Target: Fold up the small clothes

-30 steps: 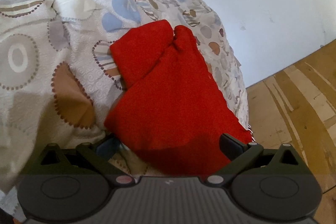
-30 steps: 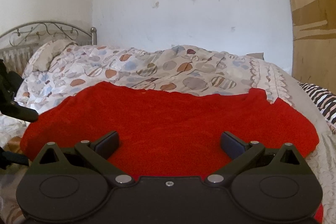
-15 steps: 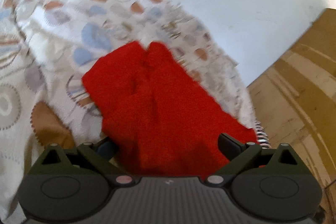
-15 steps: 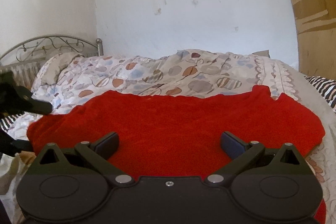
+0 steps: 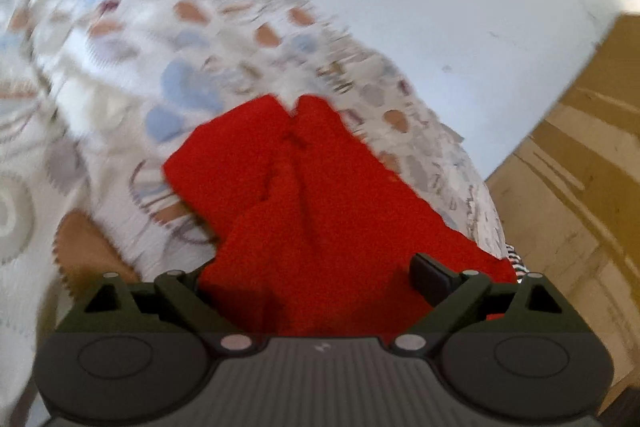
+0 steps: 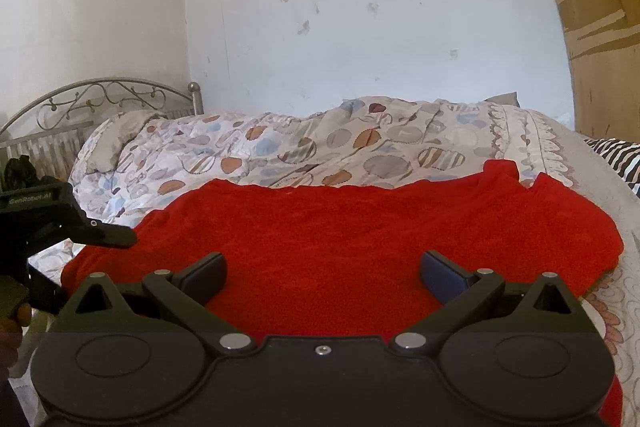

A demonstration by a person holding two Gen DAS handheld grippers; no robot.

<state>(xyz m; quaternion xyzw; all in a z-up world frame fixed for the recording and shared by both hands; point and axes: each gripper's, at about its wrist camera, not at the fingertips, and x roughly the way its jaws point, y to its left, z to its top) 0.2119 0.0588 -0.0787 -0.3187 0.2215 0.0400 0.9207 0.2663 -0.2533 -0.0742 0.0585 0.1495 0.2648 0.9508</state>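
A red knit garment [image 5: 320, 207] lies spread on the patterned duvet [image 5: 120, 67]. My left gripper [image 5: 312, 271] is at one end of it, jaws wide and closing. Red cloth lies between them and hides the left pad; no pad visibly presses on it. This view is motion-blurred. In the right wrist view the garment [image 6: 360, 227] stretches across the bed, and my right gripper [image 6: 324, 265] hovers open over its near edge with only flat cloth below. One of the left gripper's fingers [image 6: 108, 235] shows at the garment's left end.
The duvet [image 6: 320, 139] bunches up behind the garment, against a white wall. A metal headboard [image 6: 100, 99] stands at the far left. A zebra-striped cloth [image 6: 616, 155] lies at the right edge. Wooden boards [image 5: 580, 187] lie past the bed's side. A hand [image 6: 16, 315] holds the left gripper.
The left wrist view has rolled and lifted a little, and red cloth now covers its left pad. In the right wrist view the left gripper has risen at the garment's left end.
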